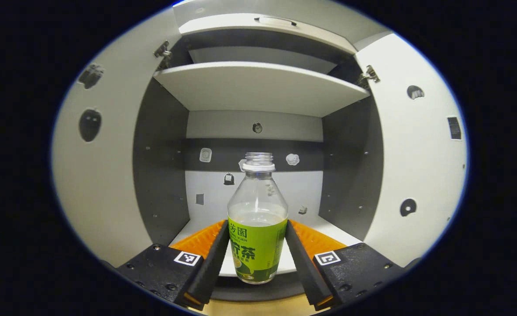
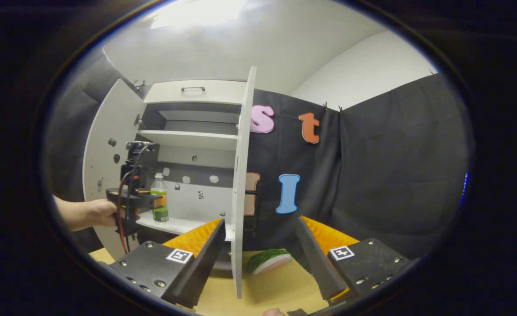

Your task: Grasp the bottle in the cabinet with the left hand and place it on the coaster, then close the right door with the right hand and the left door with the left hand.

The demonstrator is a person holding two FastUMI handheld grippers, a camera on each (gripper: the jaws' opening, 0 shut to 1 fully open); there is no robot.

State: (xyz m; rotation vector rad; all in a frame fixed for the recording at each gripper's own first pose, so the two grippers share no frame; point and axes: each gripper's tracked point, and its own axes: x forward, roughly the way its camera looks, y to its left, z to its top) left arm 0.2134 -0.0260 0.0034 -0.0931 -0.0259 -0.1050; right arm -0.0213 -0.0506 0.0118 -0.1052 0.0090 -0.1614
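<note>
A clear, capless bottle [image 1: 257, 245] with a green label stands at the front edge of the cabinet's lower shelf [image 1: 297, 219]. My left gripper [image 1: 257, 228] is shut on it, both fingers pressed against the label's sides. The right gripper view shows the same from the side: a hand [image 2: 87, 213] holds the left gripper [image 2: 146, 199] around the bottle [image 2: 159, 197]. My right gripper [image 2: 260, 228] hangs open and empty in front of the right door's edge [image 2: 240, 175]. A watermelon-patterned coaster [image 2: 269, 260] lies on the wooden table [image 2: 276, 285] to the right of that door.
Both cabinet doors stand wide open: the left door [image 1: 105, 175] and the right door [image 1: 416, 166]. An upper shelf [image 1: 258, 85] spans the cabinet above the bottle. A drawer front with a handle [image 2: 192, 91] tops the cabinet. The black cloth wall [image 2: 394, 175] stands to the right.
</note>
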